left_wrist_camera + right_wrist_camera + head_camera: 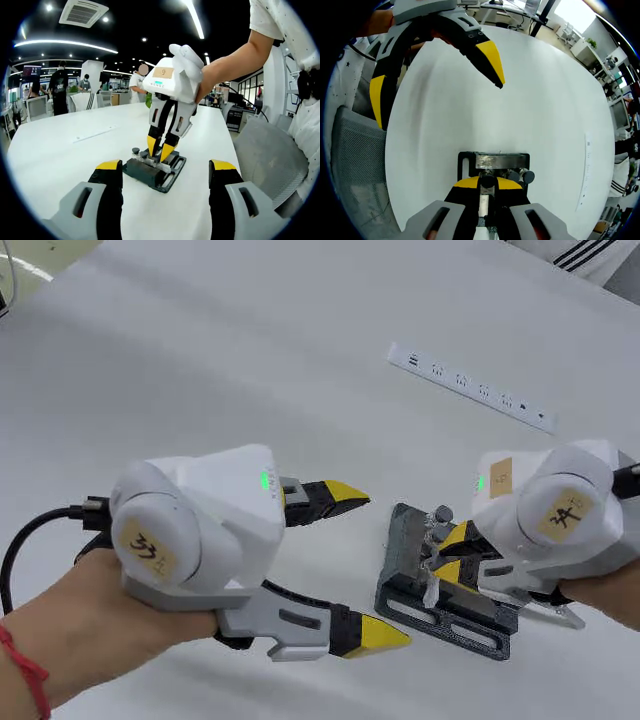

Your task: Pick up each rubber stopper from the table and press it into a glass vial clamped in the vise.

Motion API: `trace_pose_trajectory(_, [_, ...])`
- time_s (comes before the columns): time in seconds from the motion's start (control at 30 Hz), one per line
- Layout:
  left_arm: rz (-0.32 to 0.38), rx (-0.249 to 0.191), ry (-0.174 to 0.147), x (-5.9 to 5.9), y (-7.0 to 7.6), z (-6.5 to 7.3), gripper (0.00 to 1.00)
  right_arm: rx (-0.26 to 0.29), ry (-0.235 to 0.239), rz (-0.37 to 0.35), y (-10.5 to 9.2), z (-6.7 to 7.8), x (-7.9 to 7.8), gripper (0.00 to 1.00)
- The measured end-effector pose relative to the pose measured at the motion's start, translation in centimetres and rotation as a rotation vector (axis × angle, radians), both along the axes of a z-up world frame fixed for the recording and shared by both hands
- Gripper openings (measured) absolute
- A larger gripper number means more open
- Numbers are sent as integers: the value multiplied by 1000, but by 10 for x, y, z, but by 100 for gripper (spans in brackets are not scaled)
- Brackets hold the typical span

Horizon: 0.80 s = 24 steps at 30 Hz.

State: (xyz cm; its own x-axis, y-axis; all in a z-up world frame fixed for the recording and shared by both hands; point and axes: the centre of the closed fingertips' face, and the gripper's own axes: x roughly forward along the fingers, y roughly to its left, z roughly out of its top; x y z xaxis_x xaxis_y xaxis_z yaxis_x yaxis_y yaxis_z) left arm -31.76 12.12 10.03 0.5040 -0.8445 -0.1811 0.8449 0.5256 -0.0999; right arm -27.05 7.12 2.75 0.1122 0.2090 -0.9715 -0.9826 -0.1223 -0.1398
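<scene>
- White table [250, 370]; it carries everything here
- Left gripper [370, 565]; a hand [70, 630] holds it low over the table at the near left; its jaws are spread wide with nothing between them, and the yellow tips point toward the vise
- Right gripper [452, 552]; the left gripper view shows it coming steeply down from above, tips aimed at the vise top; its jaws are drawn in close on a dark rubber stopper [487, 181]
- Vise [450, 625]; dark grey with a slotted base, its metal bar lying crosswise in the right gripper view
- Power strip [470, 387]; it lies well beyond the vise
- Glass vial [432, 590]; a clear sliver at the vise; I cannot tell its tilt
- Two more stoppers [527, 176]; they sit side by side just right of the gripped one, seen end-on as rounds
</scene>
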Motion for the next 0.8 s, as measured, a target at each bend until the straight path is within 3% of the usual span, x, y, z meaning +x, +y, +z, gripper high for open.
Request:
trace_pose_trajectory(0.07, [-2, -1, 0, 0, -2, 1, 69, -8, -6, 19, 0, 0, 0, 5])
trace_pose_trajectory(0.8, [-4, -2, 5, -1, -3, 0, 68, 53, 2, -43, -1, 2, 0, 7])
